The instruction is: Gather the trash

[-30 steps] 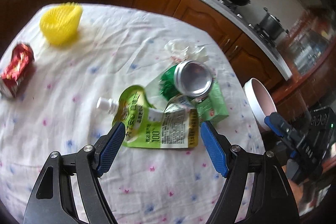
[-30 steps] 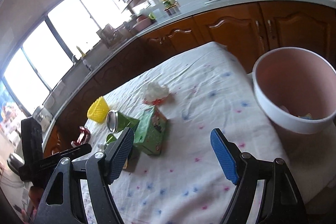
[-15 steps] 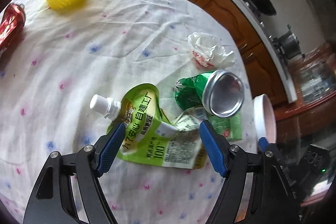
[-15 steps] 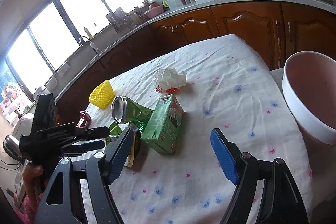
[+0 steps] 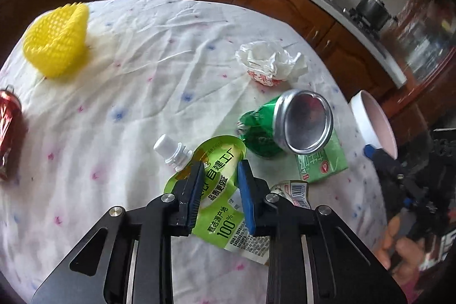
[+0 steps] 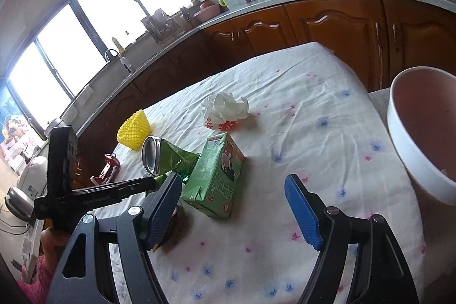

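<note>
Now closing over the trash, the left gripper (image 5: pixel 221 171) has just drawn its jaws in around the upper part of a green drink pouch (image 5: pixel 225 207) lying flat on the cloth-covered counter (image 5: pixel 136 104); the blue pads sit at the pouch's two sides, though whether they press on it cannot be told. Just left of the fingertips juts the pouch's white spout (image 5: pixel 171 151). Ahead and to the right lie a crushed green can (image 5: pixel 287 126) and a green carton (image 5: pixel 323 163), with a crumpled white wrapper (image 5: pixel 269 63) beyond them. Far ahead-left sits a yellow foam net (image 5: pixel 57 43), and a crushed red can (image 5: pixel 8 130) lies at the left edge. The right gripper (image 6: pixel 232 207) hangs wide open and empty above the cloth, the carton just ahead of its left finger and a pink-lined white bin (image 6: pixel 421 133) off to its right.
</note>
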### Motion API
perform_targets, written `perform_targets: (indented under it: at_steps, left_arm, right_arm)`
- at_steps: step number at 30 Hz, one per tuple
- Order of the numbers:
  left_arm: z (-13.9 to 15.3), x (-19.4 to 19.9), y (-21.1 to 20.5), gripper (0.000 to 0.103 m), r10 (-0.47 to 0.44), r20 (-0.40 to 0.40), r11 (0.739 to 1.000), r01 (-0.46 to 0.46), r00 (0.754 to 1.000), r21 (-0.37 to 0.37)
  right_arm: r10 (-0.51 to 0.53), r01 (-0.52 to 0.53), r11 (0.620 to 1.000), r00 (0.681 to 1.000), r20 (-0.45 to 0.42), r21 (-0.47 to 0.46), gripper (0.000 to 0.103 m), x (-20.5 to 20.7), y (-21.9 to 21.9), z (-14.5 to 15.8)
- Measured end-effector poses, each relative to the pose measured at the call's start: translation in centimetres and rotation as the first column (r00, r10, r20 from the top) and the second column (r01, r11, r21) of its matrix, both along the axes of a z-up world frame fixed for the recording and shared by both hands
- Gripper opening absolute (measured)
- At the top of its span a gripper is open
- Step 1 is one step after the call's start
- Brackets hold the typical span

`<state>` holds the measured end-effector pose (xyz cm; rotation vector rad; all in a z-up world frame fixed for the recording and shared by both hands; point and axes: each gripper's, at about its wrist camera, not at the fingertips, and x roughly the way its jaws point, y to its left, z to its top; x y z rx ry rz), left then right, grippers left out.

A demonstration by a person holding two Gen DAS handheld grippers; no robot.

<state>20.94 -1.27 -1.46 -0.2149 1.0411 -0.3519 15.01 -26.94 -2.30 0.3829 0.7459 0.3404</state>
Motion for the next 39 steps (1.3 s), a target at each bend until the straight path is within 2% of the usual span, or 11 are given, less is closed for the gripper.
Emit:
perform_targets:
  at_steps: [5,9,13,16,18,19,27,29,30,33,39]
  left_arm:
    - [0.3,-0.5,2.1,0.050,0.093,0.015,0.996,-0.093,0.996,-0.011]
    - [-0.6,0.8,2.7,0.052,0.141,-0.033,0.990,-0.142,0.989,-0.020]
    - [-2.1,2.2,2.6,0.052,0.159,-0.075,0.987,-0.160,0.984,-0.018]
    - [-2.6,2.6,2.3,0.049,0.159,-0.060,0.987,-0.161,0.985,-0.017]
    - [-2.7,2.7,2.1,0.037,0.150,-0.055,0.988,-0.151,0.987,-0.016]
    - [-2.8,2.8,2.0,0.028,0.143,-0.054,0.989,-0.144,0.988,-0.018]
    - [-1.9,1.5,2.6,0.026,0.117,-0.014,0.992,-0.117,0.993,-0.049]
    - [-1.3,0.7,3.0,0.026,0.119,0.000,0.991,-0.119,0.993,-0.057]
    - [-1.0,0.3,3.2,0.021,0.121,0.009,0.991,-0.120,0.993,-0.061]
    - [0.0,-0.9,3.6,0.021,0.120,0.032,0.990,-0.117,0.992,-0.075]
    - [1.4,-2.5,3.4,0.018,0.114,0.080,0.992,-0.110,0.990,-0.061]
  right_arm:
    - [0.014,-0.014,1.000,1.000,-0.020,-0.001,0.076,1.0,0.8,-0.7]
    - [0.025,-0.026,0.999,0.999,-0.028,-0.022,0.075,1.9,1.8,-1.2]
    - [0.034,-0.037,0.998,0.997,-0.064,-0.043,0.061,3.4,2.8,-2.1]
    - [0.041,-0.043,0.999,0.997,-0.061,-0.031,0.060,3.7,3.0,-2.3]
    - [0.039,-0.041,0.999,0.998,-0.054,-0.037,0.055,3.7,3.0,-2.1]
    - [0.041,-0.043,0.999,0.998,-0.050,-0.033,0.047,3.6,3.0,-1.9]
    - [0.051,-0.054,0.998,0.997,-0.064,-0.036,0.051,3.6,4.0,-1.8]
    - [0.052,-0.055,0.996,0.997,-0.052,-0.066,0.051,3.4,4.4,-1.7]
    - [0.047,-0.051,0.995,0.998,-0.046,-0.081,0.051,3.3,4.5,-1.6]
    - [0.041,-0.045,0.992,0.998,-0.036,-0.119,0.046,3.0,4.8,-1.2]
    - [0.048,-0.052,0.991,0.998,-0.030,-0.123,0.054,2.6,5.4,-1.1]
